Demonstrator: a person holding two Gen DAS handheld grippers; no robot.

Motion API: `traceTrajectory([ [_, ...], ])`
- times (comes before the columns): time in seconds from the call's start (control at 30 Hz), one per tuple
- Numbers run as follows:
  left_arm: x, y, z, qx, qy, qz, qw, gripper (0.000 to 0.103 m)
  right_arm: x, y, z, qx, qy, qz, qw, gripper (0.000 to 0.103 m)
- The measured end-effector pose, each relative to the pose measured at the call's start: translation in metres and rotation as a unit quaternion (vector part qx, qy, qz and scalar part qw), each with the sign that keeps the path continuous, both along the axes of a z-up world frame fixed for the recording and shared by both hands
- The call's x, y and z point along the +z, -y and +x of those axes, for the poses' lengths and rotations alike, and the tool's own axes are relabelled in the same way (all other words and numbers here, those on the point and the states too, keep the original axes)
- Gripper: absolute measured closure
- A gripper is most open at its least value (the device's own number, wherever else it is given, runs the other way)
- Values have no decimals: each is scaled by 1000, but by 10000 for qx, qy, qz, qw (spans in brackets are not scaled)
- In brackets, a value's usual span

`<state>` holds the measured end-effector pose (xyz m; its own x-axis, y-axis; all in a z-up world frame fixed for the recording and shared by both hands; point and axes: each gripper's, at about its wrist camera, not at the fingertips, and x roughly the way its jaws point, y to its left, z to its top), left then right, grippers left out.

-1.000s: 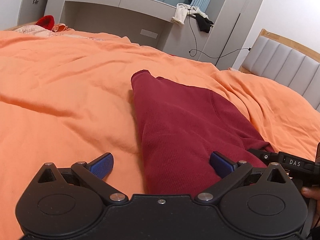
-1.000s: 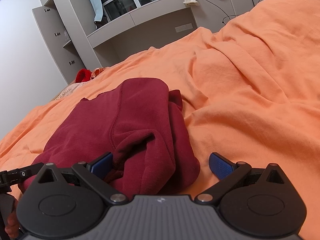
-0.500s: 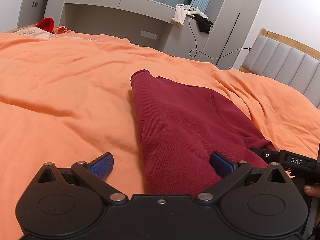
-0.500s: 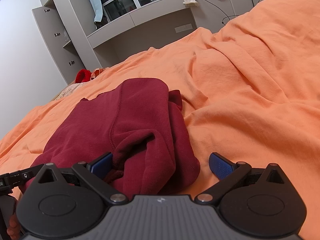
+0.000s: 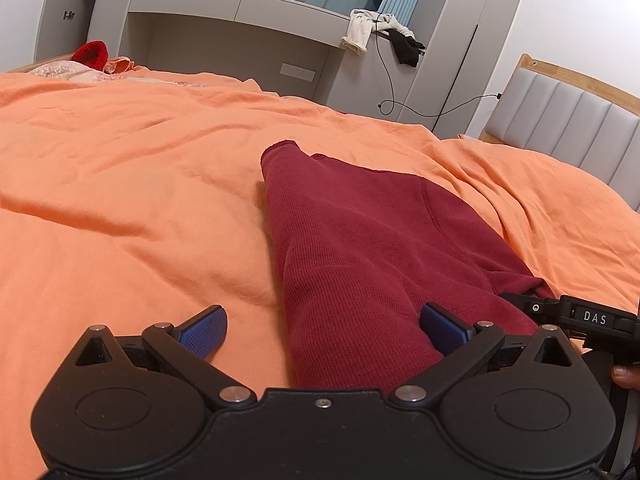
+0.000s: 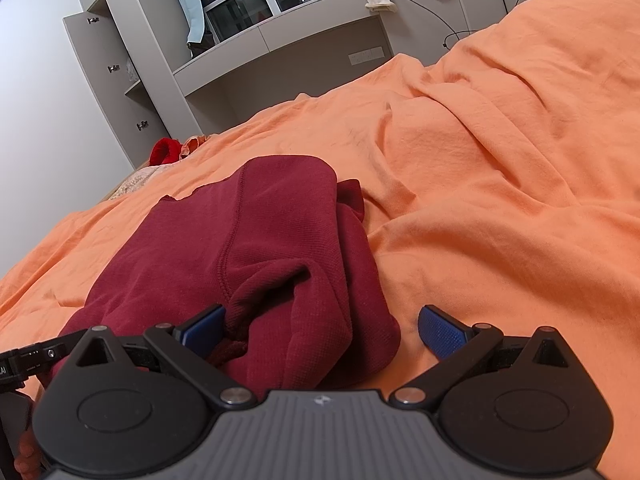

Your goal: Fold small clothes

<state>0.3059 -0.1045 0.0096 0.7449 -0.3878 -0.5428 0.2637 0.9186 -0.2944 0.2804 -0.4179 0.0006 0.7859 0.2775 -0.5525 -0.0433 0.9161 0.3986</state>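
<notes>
Orange bedspread [image 5: 120, 200] fills both views; grey shelving [image 5: 240, 4] behind. Maroon garment [image 5: 360, 248] lies folded on it, long axis running away from me, narrow end far. My left gripper [image 5: 322, 326] and right gripper [image 6: 320, 326] both spread wide, straddling its near edge, holding nothing.

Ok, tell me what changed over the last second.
Almost nothing. The left gripper drifted very slightly, so its view shifts a touch; nothing was grasped or released. Both grippers stay open, the right gripper straddling the bunched near edge of the maroon garment, which lies unmoved on the orange bedspread.
</notes>
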Motion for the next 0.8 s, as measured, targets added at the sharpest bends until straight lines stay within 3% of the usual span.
traceTrajectory([
  [0.5,0,0,0,-5,4,1,10000,0,16,1,13,-281,247,337,9987,0],
  [0.7,0,1,0,-4,8,2,10000,0,1,-7,32,-437,-104,302,9985,0],
  [0.8,0,1,0,-13,18,6,10000,0,-2,-12,31,-463,-64,179,9987,0],
])
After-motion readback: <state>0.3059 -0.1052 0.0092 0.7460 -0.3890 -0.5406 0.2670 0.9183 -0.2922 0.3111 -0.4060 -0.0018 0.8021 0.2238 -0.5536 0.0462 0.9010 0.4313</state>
